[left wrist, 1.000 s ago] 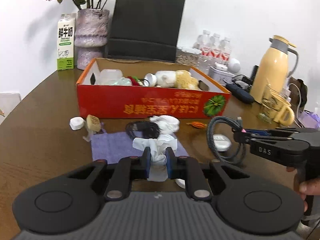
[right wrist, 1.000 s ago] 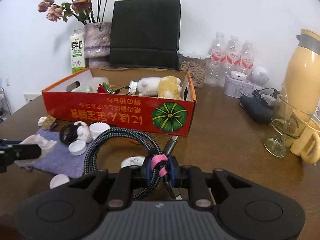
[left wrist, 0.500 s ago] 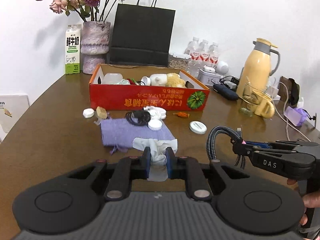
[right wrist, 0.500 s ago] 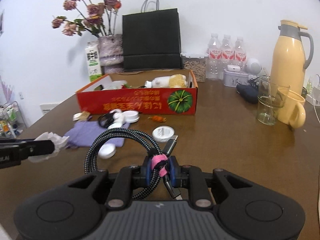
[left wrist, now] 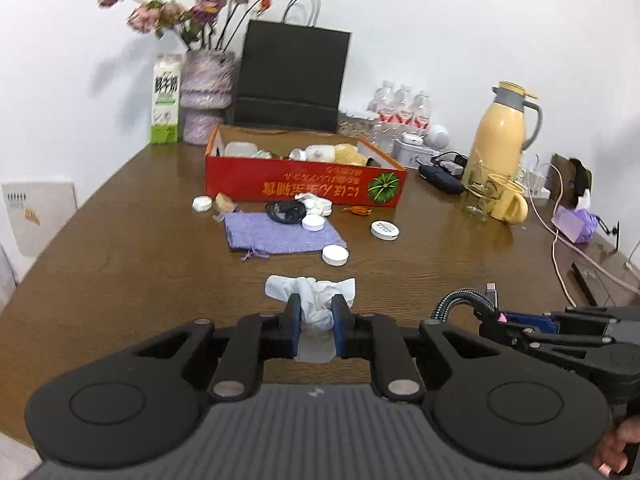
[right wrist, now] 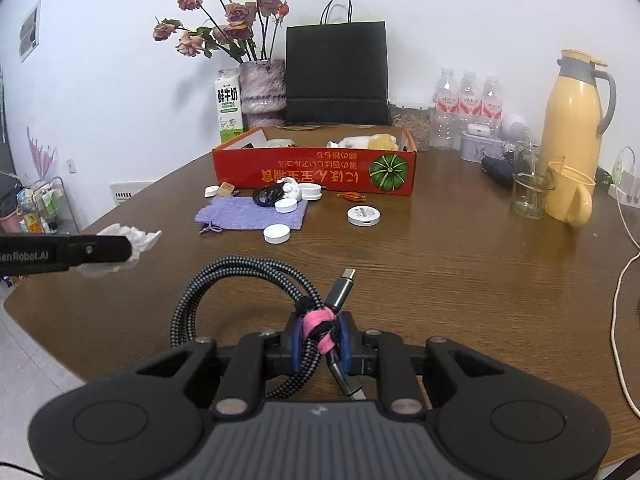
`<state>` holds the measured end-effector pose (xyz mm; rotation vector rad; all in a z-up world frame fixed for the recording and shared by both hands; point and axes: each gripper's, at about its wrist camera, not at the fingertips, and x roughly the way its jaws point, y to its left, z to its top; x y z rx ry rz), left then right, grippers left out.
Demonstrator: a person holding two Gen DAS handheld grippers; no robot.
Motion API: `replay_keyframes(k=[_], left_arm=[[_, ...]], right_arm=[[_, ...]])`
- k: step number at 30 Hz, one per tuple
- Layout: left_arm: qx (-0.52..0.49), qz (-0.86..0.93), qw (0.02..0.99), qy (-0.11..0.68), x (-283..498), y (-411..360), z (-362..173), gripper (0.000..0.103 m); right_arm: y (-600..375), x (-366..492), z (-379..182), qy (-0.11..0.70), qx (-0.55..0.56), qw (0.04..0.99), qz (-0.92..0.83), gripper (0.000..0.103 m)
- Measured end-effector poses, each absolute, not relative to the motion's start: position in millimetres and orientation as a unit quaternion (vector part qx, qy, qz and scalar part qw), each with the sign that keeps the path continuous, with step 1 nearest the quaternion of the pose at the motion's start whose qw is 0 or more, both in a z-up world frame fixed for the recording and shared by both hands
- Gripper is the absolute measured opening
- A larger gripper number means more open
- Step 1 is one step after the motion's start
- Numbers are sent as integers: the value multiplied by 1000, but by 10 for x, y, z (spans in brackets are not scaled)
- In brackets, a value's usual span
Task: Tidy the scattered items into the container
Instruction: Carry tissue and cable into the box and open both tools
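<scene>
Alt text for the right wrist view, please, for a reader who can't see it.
The right gripper clamps a coiled braided cable above a brown table. Ahead, a red box holds items, with a purple pouch and white caps in front; the left gripper holds crumpled tissue.

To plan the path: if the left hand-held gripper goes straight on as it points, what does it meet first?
Probably the bare brown wooden table, just short of the round white cap beside the purple cloth pouch; depth is unclear.
</scene>
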<state>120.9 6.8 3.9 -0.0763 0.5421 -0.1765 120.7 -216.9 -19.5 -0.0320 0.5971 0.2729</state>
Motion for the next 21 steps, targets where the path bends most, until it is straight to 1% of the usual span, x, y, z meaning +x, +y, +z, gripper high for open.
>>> replay_keyframes(k=[6,11,16,21], left_arm=[[-47,-73,960,265,1300,155,58,17],[-60,-77,962,256,1590,274,178,17],[-68,-85,965,237,2151,448,461,17],[-54,-115,963,236,2923,498,771,17]], right_arm=[[-2243,1364,-121,282,-1,952,120,17],[-2340,1696,28,267,12,957,111,17],[-2342,2215,336,236,4,965,116,17],[-2270,2993,686,217,1,967,131,17]])
